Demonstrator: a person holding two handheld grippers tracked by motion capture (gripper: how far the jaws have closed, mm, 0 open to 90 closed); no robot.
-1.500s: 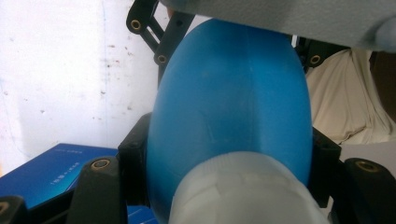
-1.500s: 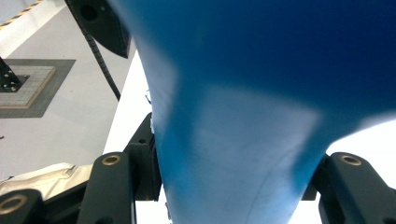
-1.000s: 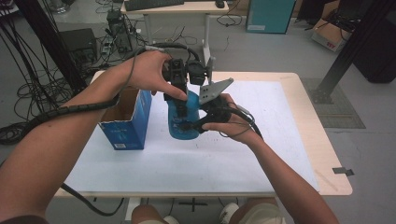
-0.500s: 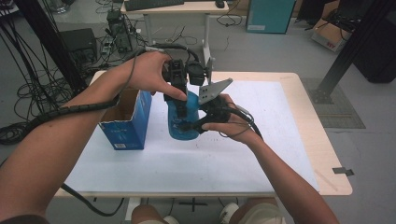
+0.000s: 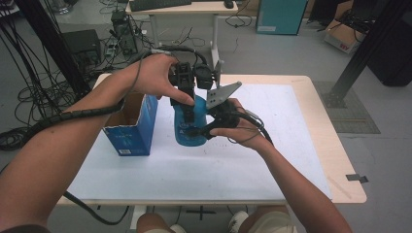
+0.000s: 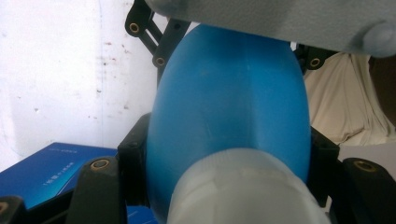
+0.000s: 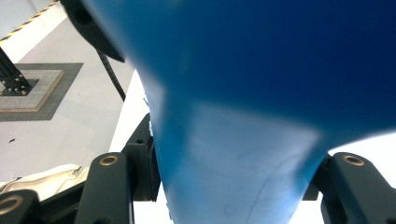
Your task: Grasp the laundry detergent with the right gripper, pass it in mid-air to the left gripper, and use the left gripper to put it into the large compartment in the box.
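Note:
A blue bottle (image 5: 190,135) stands upright on the white table (image 5: 291,121). My left gripper (image 5: 187,101) comes down on it from above and is shut on the bottle's top end. In the left gripper view the pale cap (image 6: 243,191) and blue body (image 6: 229,107) sit between the jaws of that gripper (image 6: 229,147). My right gripper (image 5: 200,127) reaches in from the right and is shut on the bottle's body. The blue wall (image 7: 261,84) presses between the jaws of that gripper (image 7: 238,163).
An open blue cardboard box (image 5: 132,127) stands just left of the bottle. The table's wooden edge (image 5: 335,160) runs along the right. Behind the table are a desk (image 5: 184,9), cables (image 5: 29,97) and a teal bin (image 5: 282,17) on the floor.

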